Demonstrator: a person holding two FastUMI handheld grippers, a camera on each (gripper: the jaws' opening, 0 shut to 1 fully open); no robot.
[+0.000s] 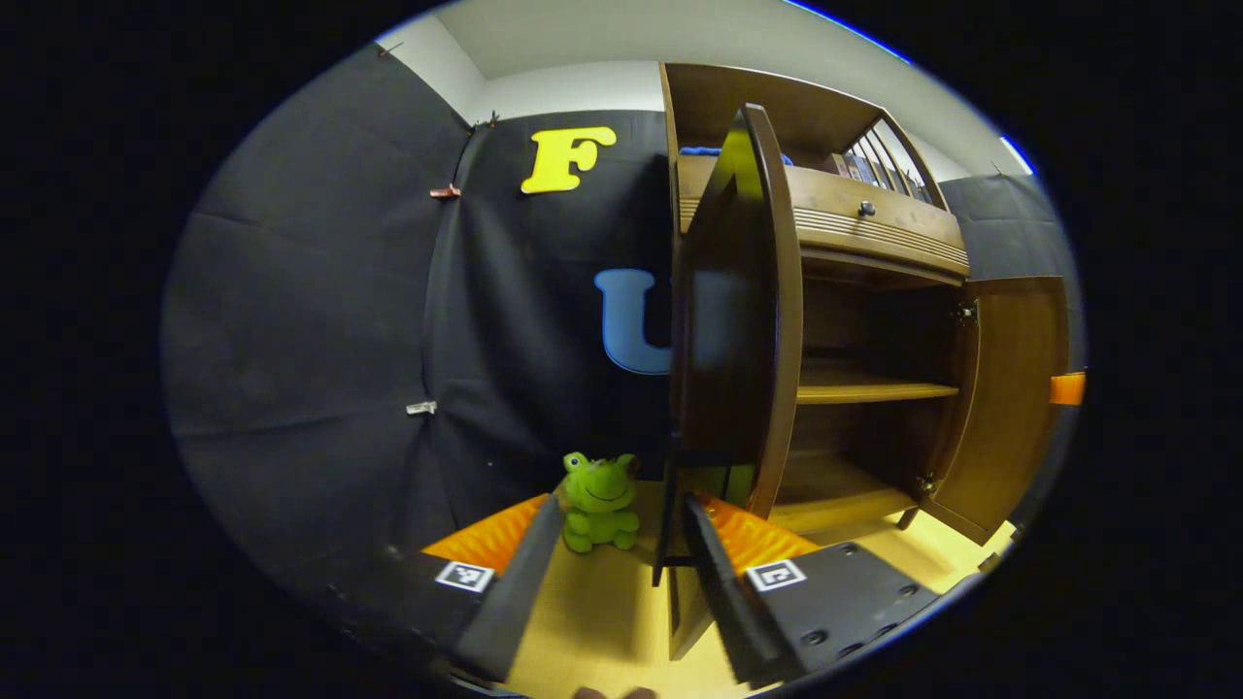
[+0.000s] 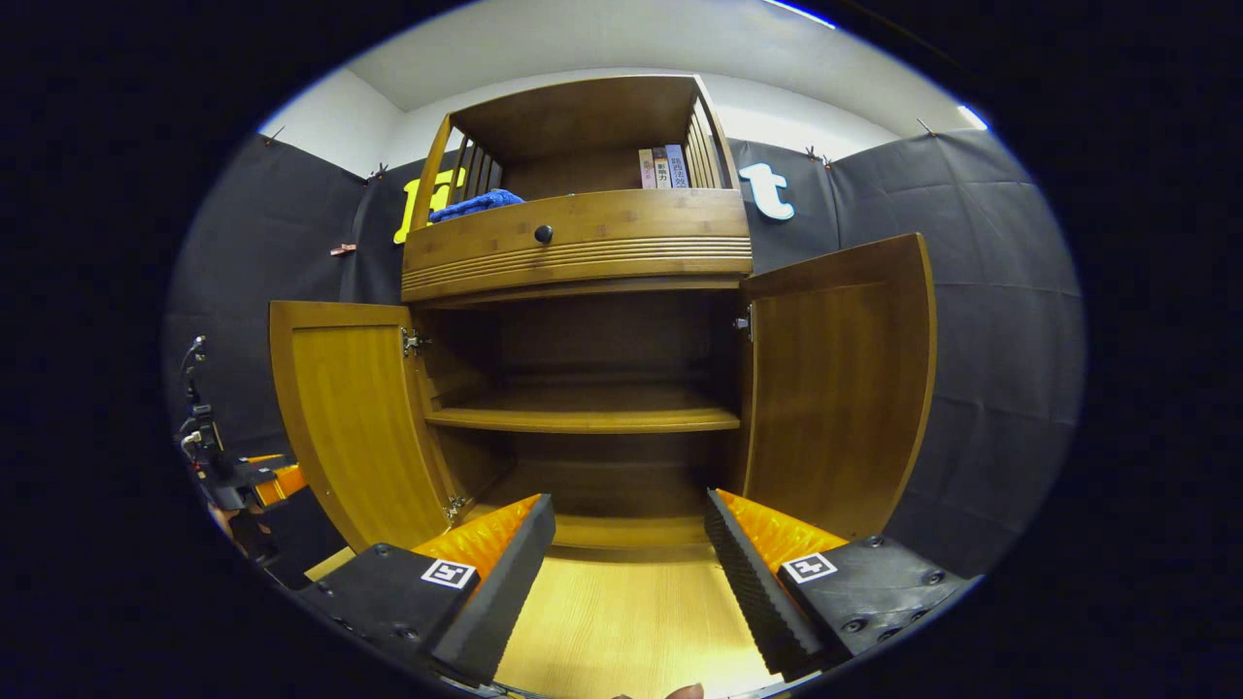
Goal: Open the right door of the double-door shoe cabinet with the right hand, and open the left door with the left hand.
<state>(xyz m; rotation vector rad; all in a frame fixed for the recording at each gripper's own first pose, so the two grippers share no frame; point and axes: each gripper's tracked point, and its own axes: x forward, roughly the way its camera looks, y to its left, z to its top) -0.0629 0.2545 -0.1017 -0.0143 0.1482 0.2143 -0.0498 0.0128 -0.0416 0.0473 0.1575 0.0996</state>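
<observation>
Shoe cabinet point(image 2: 583, 252): located straight ahead in the right gripper view, standing on a pale wood surface point(image 2: 631, 621) against the black booth wall. Both doors standing open.

Left door point(image 2: 354, 427): hinged out to the left side of the carcass, inner face toward the camera in the right gripper view. In the left gripper view, seen close up and nearly edge-on point(image 1: 738, 320), just right of centre.

Right door point(image 2: 840, 388): hinged out to the right side, inner face visible. In the left gripper view, seen farther off at the right point(image 1: 1010, 398).

Interior: one shelf point(image 2: 583, 419) across the middle, dark and bare above and below.

Upper section: drawer front with a dark round knob point(image 2: 544, 233); above it an open compartment with a blue cloth point(image 2: 476, 204) on the left and a few upright books point(image 2: 663, 167) on the right.

Left gripper point(image 1: 623, 505): fingers spread wide, nothing clamped between them. Lower edge of the left door overlapped by the right-hand finger point(image 1: 728, 582); contact cannot be told. Green frog toy point(image 1: 600, 500) on the wood surface beyond the fingertips, beside the left door.

Right gripper point(image 2: 629, 503): fingers spread wide, nothing between them, aimed at the open lower compartment, apart from both doors.
</observation>
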